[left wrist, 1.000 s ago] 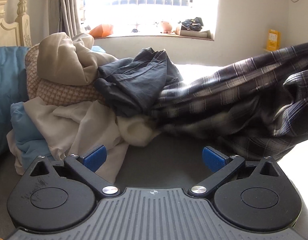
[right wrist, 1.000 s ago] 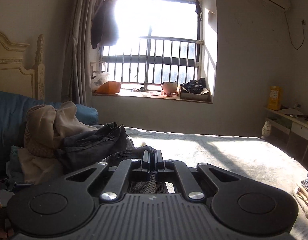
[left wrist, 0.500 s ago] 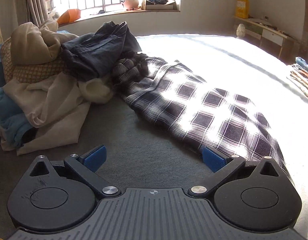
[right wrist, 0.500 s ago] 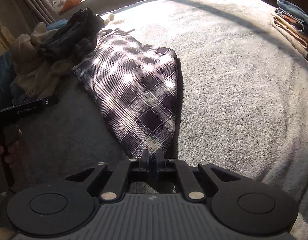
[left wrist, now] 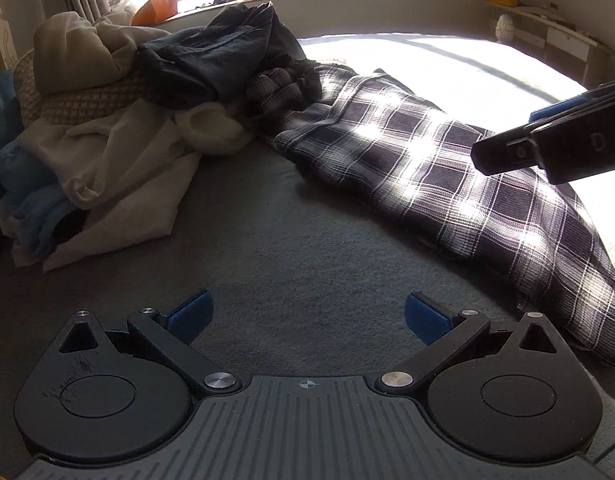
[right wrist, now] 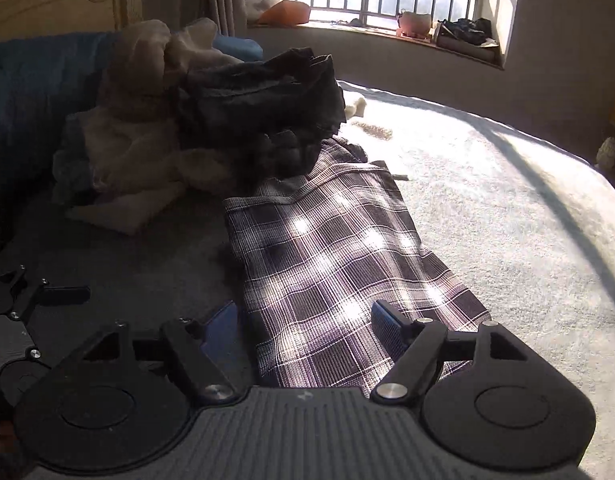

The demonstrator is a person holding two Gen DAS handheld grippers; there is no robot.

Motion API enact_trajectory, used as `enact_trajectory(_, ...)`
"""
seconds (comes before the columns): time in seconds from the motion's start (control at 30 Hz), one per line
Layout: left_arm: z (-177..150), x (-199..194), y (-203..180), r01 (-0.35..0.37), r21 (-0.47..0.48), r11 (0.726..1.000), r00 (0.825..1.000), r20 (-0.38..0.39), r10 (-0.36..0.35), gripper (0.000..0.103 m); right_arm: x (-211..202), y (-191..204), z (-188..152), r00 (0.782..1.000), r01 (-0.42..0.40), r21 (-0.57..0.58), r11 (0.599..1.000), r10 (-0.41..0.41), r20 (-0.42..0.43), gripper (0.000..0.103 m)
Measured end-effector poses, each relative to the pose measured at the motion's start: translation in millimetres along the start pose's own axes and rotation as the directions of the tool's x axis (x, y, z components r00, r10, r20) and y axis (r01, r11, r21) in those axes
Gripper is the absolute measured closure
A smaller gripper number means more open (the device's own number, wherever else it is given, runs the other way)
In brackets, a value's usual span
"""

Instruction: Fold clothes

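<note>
1. right gripper (right wrist: 305, 322): half a second ago its jaws were pinched on the plaid garment's (right wrist: 339, 264) near end; now they stand wide apart, holding nothing.
2. left gripper (left wrist: 306, 316): wide open and empty, as before, above bare bedspread (left wrist: 275, 248).
3. the plaid garment lies stretched out flat beside the clothes pile (left wrist: 119, 120); released, it looks ready for folding.
</note>
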State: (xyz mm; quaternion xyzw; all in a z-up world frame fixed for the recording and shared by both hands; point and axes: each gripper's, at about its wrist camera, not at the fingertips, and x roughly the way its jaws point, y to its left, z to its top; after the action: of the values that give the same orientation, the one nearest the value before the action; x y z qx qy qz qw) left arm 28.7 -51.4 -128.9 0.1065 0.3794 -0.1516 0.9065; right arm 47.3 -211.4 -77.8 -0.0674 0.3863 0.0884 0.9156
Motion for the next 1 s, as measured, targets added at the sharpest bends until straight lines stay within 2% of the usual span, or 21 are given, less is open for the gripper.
enact_trajectory(0.17, 2, 13, 26, -0.011, -0.063, 0.998, 1.000, 0.027, 0.013, 0.002, 75, 23, 14, 0.998, 0.010, -0.058, 0.998, -0.014, -0.054, 0.026)
enact_trajectory(0.2, 3, 17, 31, -0.010, -0.077, 0.997, 0.999, 0.033, 0.012, 0.003, 87, 22, 14, 0.997, 0.011, -0.056, 0.998, -0.016, -0.079, 0.032)
enact_trajectory(0.27, 8, 24, 40, -0.004, -0.106, 0.994, 0.999, 0.045, 0.009, 0.009, 87, 11, 11, 0.997, 0.011, 0.009, 1.000, -0.010, -0.070, 0.077)
enact_trajectory(0.3, 11, 28, 45, 0.005, -0.123, 0.992, 0.999, 0.051, 0.001, 0.011, 85, 4, 9, 0.998, 0.010, 0.047, 0.999, -0.008, -0.059, 0.087)
enact_trajectory(0.33, 15, 33, 49, 0.018, -0.141, 0.990, 0.998, 0.057, -0.010, 0.017, 83, -3, 8, 0.999, 0.009, 0.084, 0.996, -0.005, -0.048, 0.095)
enact_trajectory(0.37, 18, 37, 54, 0.030, -0.159, 0.987, 0.998, 0.064, -0.020, 0.026, 81, -10, 7, 0.999, 0.008, 0.122, 0.992, -0.004, -0.037, 0.095)
enact_trajectory(0.43, 28, 46, 53, 0.081, -0.182, 0.980, 0.995, 0.066, -0.070, 0.033, 51, -33, 4, 0.999, -0.024, 0.241, 0.970, 0.015, 0.039, 0.096)
enact_trajectory(0.47, 33, 51, 52, 0.109, -0.192, 0.975, 0.993, 0.067, -0.098, 0.040, 33, -47, 2, 0.996, -0.045, 0.301, 0.953, 0.022, 0.081, 0.099)
enact_trajectory(0.57, 48, 65, 49, 0.192, -0.223, 0.956, 0.981, 0.071, -0.181, 0.045, -14, -94, -14, 0.989, -0.040, 0.454, 0.890, -0.030, 0.145, 0.100)
enact_trajectory(0.63, 59, 74, 46, 0.246, -0.243, 0.938, 0.969, 0.074, -0.235, 0.047, -42, -128, -27, 0.983, -0.024, 0.550, 0.835, -0.081, 0.165, 0.101)
enact_trajectory(0.7, 67, 82, 42, 0.296, -0.258, 0.920, 0.955, 0.076, -0.286, 0.047, -64, -163, -47, 0.973, 0.046, 0.631, 0.774, -0.177, 0.146, 0.101)
enact_trajectory(0.83, 77, 96, 17, 0.354, -0.239, 0.904, 0.934, 0.049, -0.353, 0.046, -100, -227, -99, 0.929, 0.180, 0.778, 0.602, -0.364, 0.067, 0.101)
enact_trajectory(0.93, 82, 102, 0, 0.351, -0.204, 0.914, 0.935, 0.021, -0.355, 0.037, -122, -263, -151, 0.871, 0.281, 0.866, 0.413, -0.488, -0.050, 0.101)
enact_trajectory(1.0, 84, 106, -8, 0.332, -0.183, 0.925, 0.942, 0.004, -0.336, 0.037, -130, -284, -187, 0.826, 0.365, 0.901, 0.235, -0.529, -0.196, 0.100)
